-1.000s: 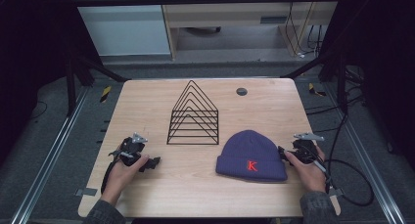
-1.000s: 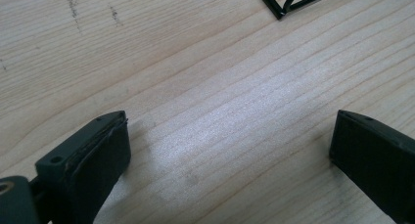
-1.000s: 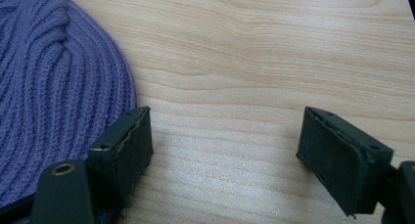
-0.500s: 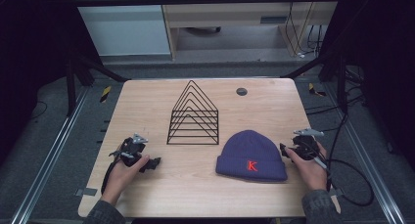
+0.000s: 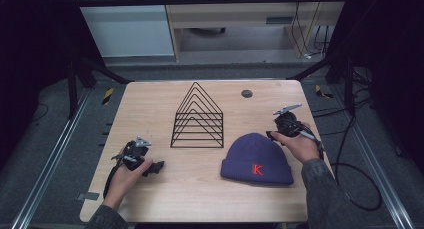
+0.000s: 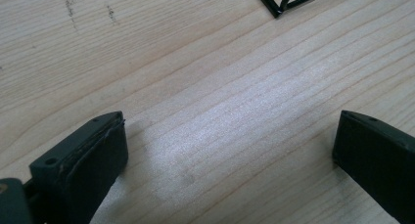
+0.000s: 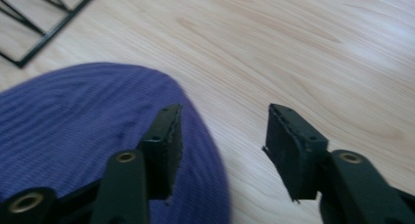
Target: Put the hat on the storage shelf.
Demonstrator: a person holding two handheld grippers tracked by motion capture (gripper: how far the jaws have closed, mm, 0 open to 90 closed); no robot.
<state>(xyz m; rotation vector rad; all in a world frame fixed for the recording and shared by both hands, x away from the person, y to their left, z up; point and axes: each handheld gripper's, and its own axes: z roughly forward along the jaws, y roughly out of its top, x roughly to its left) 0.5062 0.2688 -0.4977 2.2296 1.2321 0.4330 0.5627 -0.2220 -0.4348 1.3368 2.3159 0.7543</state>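
The hat (image 5: 257, 159) lies on the desk (image 5: 150, 109), just right of the rack (image 5: 198, 118). The right gripper (image 7: 222, 136) hovers at the hat's top right edge, its fingers (image 7: 164, 141) apart and just closing, nothing between them. The left gripper (image 5: 150, 166) rests left of the rack, fingers wide apart.

1. High view: I read the desk (image 5: 210, 199) as evenly lit from overhead, the surroundings dark; shadows soft and short.
2. Left gripper view: pale glare sheen across the wood grain; near jaws slightly soft.
3. Right gripper view: motion blur on the beanie (image 7: 73, 116); the wood looks washed out.
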